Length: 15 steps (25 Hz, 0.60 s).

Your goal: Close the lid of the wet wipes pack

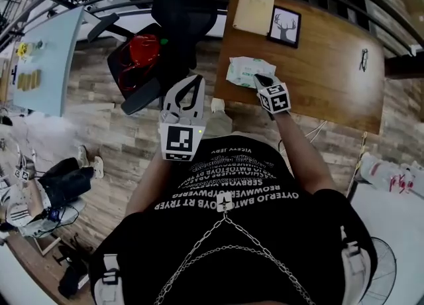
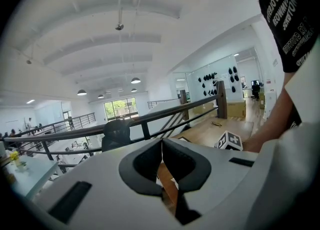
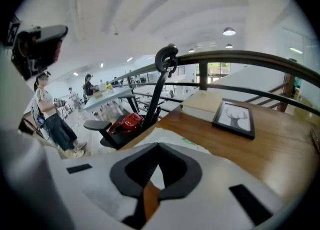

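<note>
The wet wipes pack point(image 1: 249, 71), white with green print, lies near the left front corner of the wooden table point(image 1: 331, 78). My right gripper point(image 1: 258, 80) reaches onto the pack's near right part, its jaws shut and tips together, with its marker cube just behind. In the right gripper view the pack point(image 3: 175, 136) shows just past the closed tips of the right gripper point(image 3: 159, 145); nothing shows between them. I cannot tell how the lid stands. My left gripper point(image 1: 197, 79) hangs off the table's left side over the floor; in its own view the left gripper point(image 2: 161, 141) is shut and holds nothing.
A framed deer picture point(image 1: 285, 26) and a beige box point(image 1: 252, 12) sit at the table's far edge, a small black item point(image 1: 364, 60) at its right. A black office chair point(image 1: 175, 5) with a red bag point(image 1: 142, 55) stands left of the table. A railing runs behind.
</note>
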Motion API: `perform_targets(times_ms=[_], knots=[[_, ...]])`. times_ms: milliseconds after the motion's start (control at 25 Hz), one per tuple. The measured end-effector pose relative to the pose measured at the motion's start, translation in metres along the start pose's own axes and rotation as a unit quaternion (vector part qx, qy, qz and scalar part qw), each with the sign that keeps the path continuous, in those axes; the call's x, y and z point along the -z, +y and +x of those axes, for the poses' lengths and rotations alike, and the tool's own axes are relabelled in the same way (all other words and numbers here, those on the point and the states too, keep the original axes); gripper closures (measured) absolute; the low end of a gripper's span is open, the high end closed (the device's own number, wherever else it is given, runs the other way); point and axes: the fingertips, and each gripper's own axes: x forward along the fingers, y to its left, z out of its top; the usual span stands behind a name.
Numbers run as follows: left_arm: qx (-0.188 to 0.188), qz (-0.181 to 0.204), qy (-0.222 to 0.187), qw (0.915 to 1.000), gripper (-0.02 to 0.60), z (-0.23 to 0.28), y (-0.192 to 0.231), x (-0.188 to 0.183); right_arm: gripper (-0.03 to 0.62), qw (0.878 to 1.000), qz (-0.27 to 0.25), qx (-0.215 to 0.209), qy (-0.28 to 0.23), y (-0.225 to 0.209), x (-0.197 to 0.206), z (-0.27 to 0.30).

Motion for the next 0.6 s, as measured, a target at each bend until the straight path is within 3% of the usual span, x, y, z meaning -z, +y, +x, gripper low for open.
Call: perform_targets(times_ms=[240, 400, 600], knots=[[0.004, -0.001, -0.028, 0.9996, 0.554, -0.004, -0.013, -0.018, 0.579, 0.993, 0.018, 0.031, -0.114, 0.0, -0.054, -0.095], [0.013, -0.047, -0.054, 0.9973, 0.554, -0.008, -0.022, -0.036, 0.58, 0.985, -0.007, 0.061, -0.159, 0.003, -0.079, -0.157], [0.004, -0.042, -0.069, 0.9967, 0.554, -0.023, -0.032, -0.051, 0.58, 0.974, -0.046, 0.078, -0.208, 0.015, -0.107, -0.226]])
